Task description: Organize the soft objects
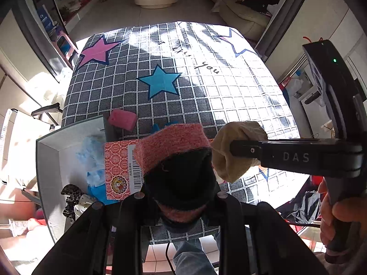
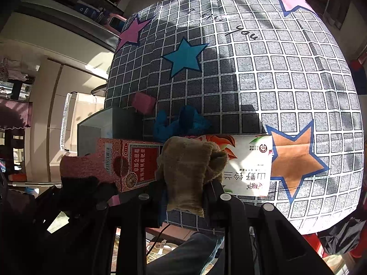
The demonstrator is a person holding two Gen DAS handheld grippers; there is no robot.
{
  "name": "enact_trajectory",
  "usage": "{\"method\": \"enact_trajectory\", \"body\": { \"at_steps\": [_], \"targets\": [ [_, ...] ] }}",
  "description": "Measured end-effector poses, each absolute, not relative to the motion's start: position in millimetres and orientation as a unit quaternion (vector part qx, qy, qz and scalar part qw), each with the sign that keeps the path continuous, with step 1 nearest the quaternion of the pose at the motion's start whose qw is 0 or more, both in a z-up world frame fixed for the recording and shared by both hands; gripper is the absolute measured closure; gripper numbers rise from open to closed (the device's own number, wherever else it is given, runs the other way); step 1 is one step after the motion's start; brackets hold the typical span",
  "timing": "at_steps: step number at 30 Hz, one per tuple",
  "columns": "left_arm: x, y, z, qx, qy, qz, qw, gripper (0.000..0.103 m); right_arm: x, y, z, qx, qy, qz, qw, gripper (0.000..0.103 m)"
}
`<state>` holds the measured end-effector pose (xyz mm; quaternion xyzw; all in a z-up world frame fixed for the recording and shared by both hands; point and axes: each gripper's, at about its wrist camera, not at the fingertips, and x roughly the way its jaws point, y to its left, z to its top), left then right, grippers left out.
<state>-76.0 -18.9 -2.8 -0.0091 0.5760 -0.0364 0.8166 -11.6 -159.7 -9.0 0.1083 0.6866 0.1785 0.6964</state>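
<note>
Grey-and-white checked cloth (image 1: 206,96) across the table, printed with pink, blue and tan stars. There's a pink sponge block (image 1: 122,119), a blue crumpled fabric (image 2: 183,121), a salmon-pink-and-black knitted sock (image 1: 174,151), a beige knitted sock (image 2: 188,169). Red patterned carton (image 2: 133,165) with barcode, beside a white floral-printed box (image 2: 247,167).

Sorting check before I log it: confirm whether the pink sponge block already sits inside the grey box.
No. The pink sponge block lies on the checked cloth, beside the grey box, not inside it.
</note>
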Motion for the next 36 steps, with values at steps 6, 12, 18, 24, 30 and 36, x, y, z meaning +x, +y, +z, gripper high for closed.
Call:
{"method": "enact_trajectory", "body": {
  "at_steps": [6, 12, 18, 24, 30, 36],
  "targets": [
    [-93, 11, 2, -0.032, 0.567, -0.006, 0.823, 0.075, -22, -129, 4, 0.084, 0.678, 0.202, 0.701, 0.077],
    [-110, 42, 2, -0.056, 0.564, 0.035, 0.823, 0.075, -24, -96, 10, 0.055, 0.674, 0.229, 0.7, 0.077],
    [-127, 76, -2, -0.091, 0.561, 0.087, 0.818, 0.075, -27, -52, 17, 0.014, 0.67, 0.267, 0.693, 0.077],
    [-145, 105, -13, -0.122, 0.563, 0.131, 0.806, 0.075, -32, -7, 20, -0.031, 0.666, 0.309, 0.678, 0.077],
    [-160, 128, -26, -0.153, 0.569, 0.168, 0.79, 0.075, -41, 34, 20, -0.07, 0.663, 0.343, 0.662, 0.077],
    [-170, 143, -39, -0.173, 0.576, 0.189, 0.776, 0.075, -49, 61, 17, -0.098, 0.661, 0.365, 0.648, 0.077]
  ]
}}
